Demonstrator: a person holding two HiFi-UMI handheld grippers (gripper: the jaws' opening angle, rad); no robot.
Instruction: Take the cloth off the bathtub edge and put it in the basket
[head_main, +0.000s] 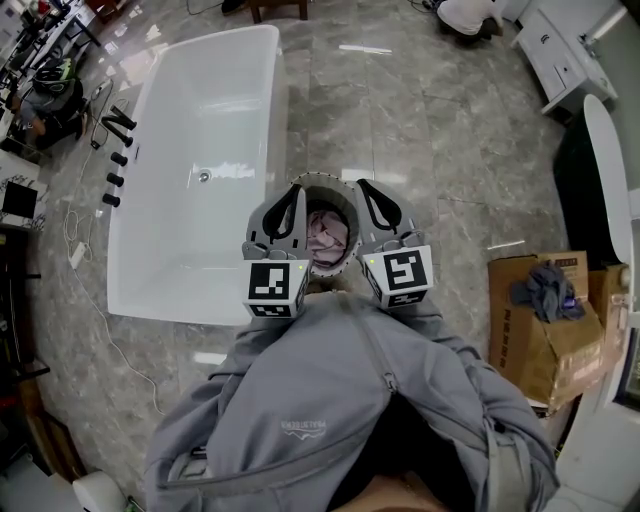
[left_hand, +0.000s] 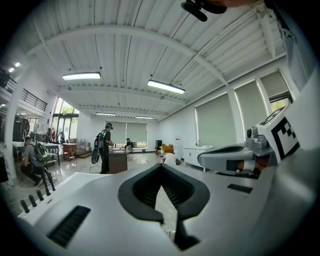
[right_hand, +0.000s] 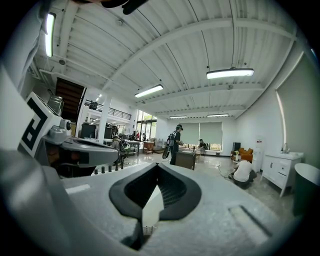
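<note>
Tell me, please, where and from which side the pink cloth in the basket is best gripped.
Grip the pink cloth by a raised fold near its crumpled middle, coming straight down from above. The basket rings it on every side, so the open top is likely the only clear way in, and the bunched folds give something to pinch.

Head cam sits up high, staring almost straight down past the grey zip-up jacket (head_main: 330, 400) at the white freestanding bathtub (head_main: 210, 130) and grey marble floor (head_main: 420, 130). Both gripper cams ride low, side by side, aimed roughly level across the hall. Both catch the standing person with a backpack (left_hand: 104, 147), far off.
</note>
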